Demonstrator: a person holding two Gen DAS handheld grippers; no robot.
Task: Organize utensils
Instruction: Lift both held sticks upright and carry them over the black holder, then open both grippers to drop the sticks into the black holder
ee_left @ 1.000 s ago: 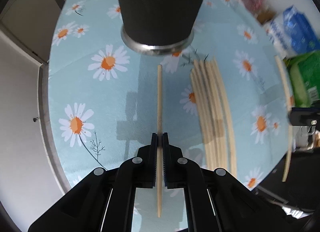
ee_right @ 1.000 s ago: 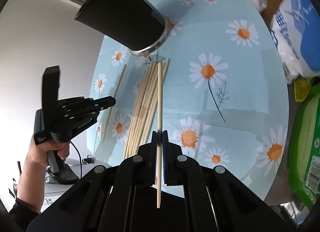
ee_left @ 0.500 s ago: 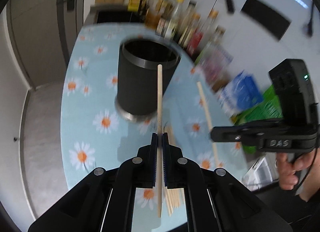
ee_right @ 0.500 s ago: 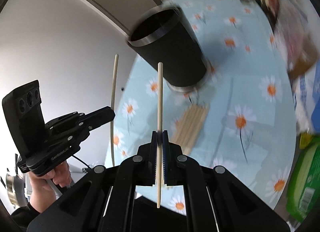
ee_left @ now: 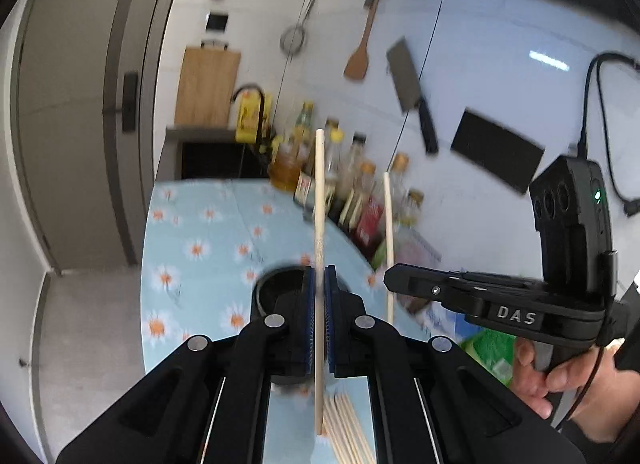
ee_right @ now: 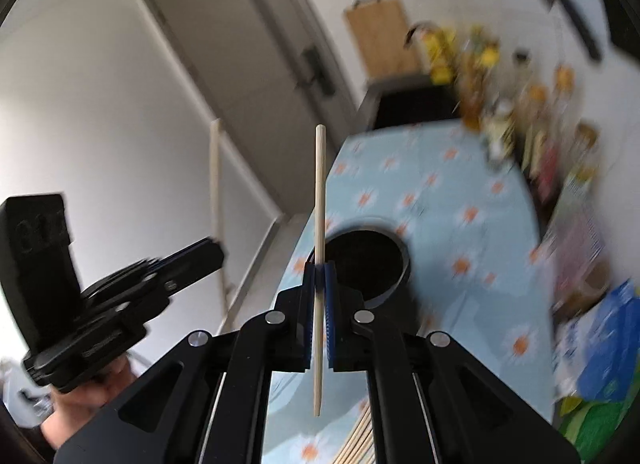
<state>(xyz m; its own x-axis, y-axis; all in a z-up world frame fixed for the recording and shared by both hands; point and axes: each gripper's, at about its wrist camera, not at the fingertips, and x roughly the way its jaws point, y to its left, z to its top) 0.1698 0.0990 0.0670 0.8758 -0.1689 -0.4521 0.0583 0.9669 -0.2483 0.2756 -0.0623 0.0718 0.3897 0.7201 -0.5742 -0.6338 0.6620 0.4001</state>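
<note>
My left gripper [ee_left: 319,276] is shut on a wooden chopstick [ee_left: 319,200] that stands upright, above the open mouth of the black utensil cup [ee_left: 276,288]. My right gripper [ee_right: 319,272] is shut on another chopstick [ee_right: 320,192], also upright, over the cup [ee_right: 372,260]. Each gripper shows in the other's view: the right one [ee_left: 404,276] with its chopstick [ee_left: 387,224], the left one [ee_right: 208,252] with its chopstick [ee_right: 216,184]. A bundle of several chopsticks [ee_left: 348,428] lies on the daisy tablecloth [ee_left: 200,232] below the grippers; it also shows in the right wrist view [ee_right: 360,444].
Bottles [ee_left: 352,188] line the table's far right edge by the white wall. A blue package [ee_right: 604,336] and a green one [ee_right: 596,424] sit at the right. A grey door [ee_right: 248,64] stands left, with floor beyond the table's left edge.
Both grippers have tilted up and risen with their chopsticks. The cup now sits below and its open mouth shows. The grippers stay close side by side.
</note>
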